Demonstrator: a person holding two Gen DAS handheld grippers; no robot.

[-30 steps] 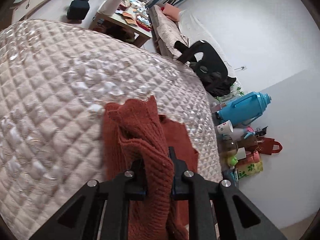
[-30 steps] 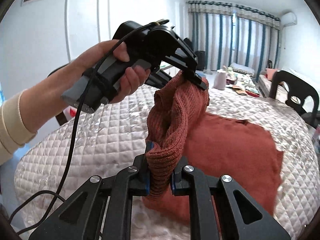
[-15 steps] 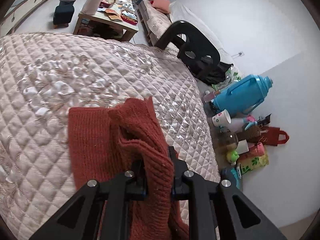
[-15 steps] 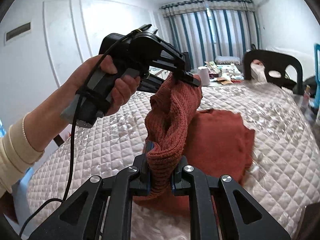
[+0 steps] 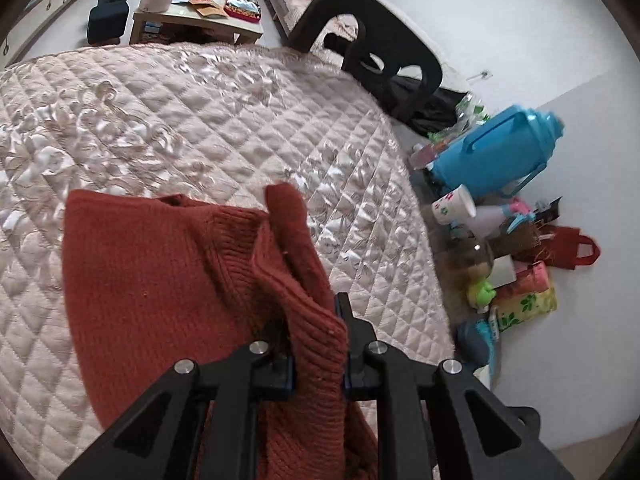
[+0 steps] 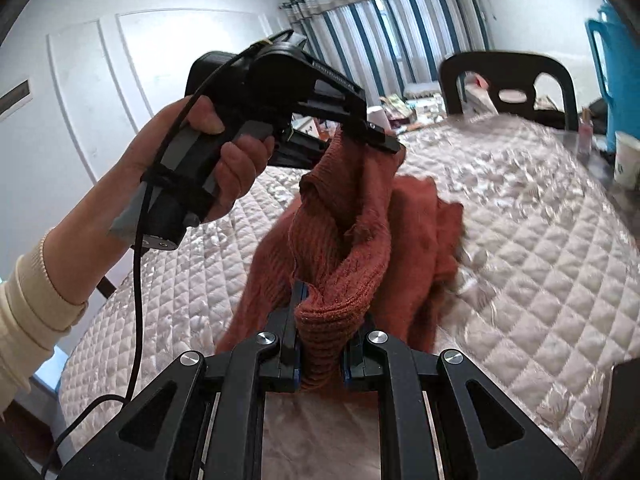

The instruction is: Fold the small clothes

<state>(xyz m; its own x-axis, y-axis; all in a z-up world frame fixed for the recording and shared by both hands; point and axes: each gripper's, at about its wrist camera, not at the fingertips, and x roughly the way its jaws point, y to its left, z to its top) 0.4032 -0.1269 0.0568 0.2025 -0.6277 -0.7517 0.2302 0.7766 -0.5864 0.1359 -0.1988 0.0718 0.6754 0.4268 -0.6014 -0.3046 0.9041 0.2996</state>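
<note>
A rust-red knit garment (image 5: 160, 276) hangs over the quilted bed (image 5: 200, 112). My left gripper (image 5: 318, 344) is shut on one bunched edge of it. My right gripper (image 6: 320, 344) is shut on another bunched edge of the garment (image 6: 344, 248). In the right wrist view the left gripper (image 6: 376, 136) is held by a hand above the bed, with the cloth hanging from its tips down to my right jaws. The lower part of the garment trails onto the quilt (image 6: 520, 240).
A black chair (image 5: 380, 52) stands at the bed's far edge. A blue thermos (image 5: 496, 152), a paper cup (image 5: 454, 204) and bags (image 5: 560, 244) crowd the floor to the right. A low table (image 5: 200, 8) with clutter lies beyond.
Both grippers have swung round with the garment still held. In the left wrist view more of the cloth now lies spread to the left on the quilt.
</note>
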